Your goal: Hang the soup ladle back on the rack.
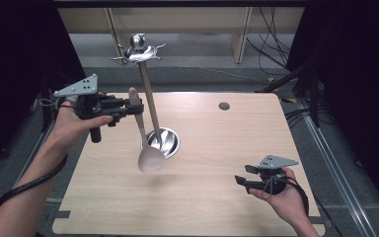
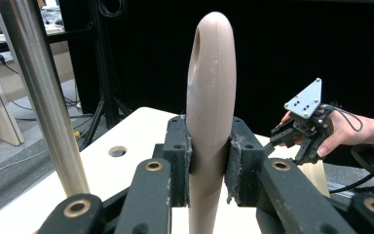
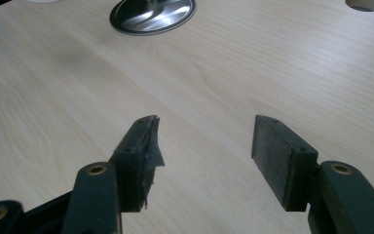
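L gripper (image 2: 208,161) jaws clamped on beige spoon handle (image 2: 210,97), handle upright w/ rounded tip above the jaws. Metal pole (image 2: 44,97) at left, tilted. R gripper (image 2: 299,134) in hand (image 2: 341,131) far side of wood table (image 2: 131,168).

Each black claw, left claw (image 1: 134,105) and right claw (image 1: 241,174), carries a grey three-cornered plate, brass-coloured pivot rivets and a black trailing cable.

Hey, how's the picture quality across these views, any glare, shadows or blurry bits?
High view: even light, the spoon casts a faint shadow on the table. Left gripper view: the spoon handle sharp, dark background, the steel pole softly blurred. Right gripper view: glare on the stand's chrome base, a soft shadow beside it.
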`<state>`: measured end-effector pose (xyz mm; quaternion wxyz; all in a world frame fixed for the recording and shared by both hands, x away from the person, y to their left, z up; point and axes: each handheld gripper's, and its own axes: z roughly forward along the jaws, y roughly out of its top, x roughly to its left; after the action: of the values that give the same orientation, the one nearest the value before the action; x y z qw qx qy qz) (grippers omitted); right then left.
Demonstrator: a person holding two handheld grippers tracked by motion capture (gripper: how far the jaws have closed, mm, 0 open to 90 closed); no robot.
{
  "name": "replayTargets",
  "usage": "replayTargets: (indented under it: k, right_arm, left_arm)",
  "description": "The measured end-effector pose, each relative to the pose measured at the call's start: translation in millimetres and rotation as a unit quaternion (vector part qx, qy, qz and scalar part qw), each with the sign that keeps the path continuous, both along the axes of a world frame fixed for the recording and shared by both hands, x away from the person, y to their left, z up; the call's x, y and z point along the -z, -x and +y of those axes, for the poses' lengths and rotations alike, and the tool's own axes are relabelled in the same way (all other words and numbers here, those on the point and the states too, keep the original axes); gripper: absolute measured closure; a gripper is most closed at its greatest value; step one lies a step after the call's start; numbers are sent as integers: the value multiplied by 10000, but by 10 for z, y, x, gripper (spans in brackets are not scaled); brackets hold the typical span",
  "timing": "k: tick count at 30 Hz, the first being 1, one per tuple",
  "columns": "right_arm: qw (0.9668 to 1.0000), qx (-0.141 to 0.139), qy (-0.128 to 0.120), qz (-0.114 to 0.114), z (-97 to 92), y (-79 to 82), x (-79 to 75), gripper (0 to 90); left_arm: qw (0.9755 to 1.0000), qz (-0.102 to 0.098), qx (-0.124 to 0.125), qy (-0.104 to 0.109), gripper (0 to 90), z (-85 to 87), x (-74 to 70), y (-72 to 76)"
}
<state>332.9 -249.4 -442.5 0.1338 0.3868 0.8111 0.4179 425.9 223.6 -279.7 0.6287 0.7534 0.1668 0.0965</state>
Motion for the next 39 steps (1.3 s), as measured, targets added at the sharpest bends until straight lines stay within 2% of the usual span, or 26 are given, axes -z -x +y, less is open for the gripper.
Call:
replayTargets:
  k: [11,29,31,39]
  right_arm:
    - [10000,-33,45,39,-4,0,3,433]
    - [9999,-55,38,159,10,3,13,431]
    - [10000,-57,44,52,5,-11,23,430]
    - [9999,-84,83,84,0,-12,18,428]
  left_arm:
    - [10000,1,44,-2,729,-33,-69,-56]
    - [10000,34,27,-6,729,34,-190,-110]
    - [10000,32,35,6,729,33,-208,-121]
    - [10000,34,88,3,729,-18,-265,-158]
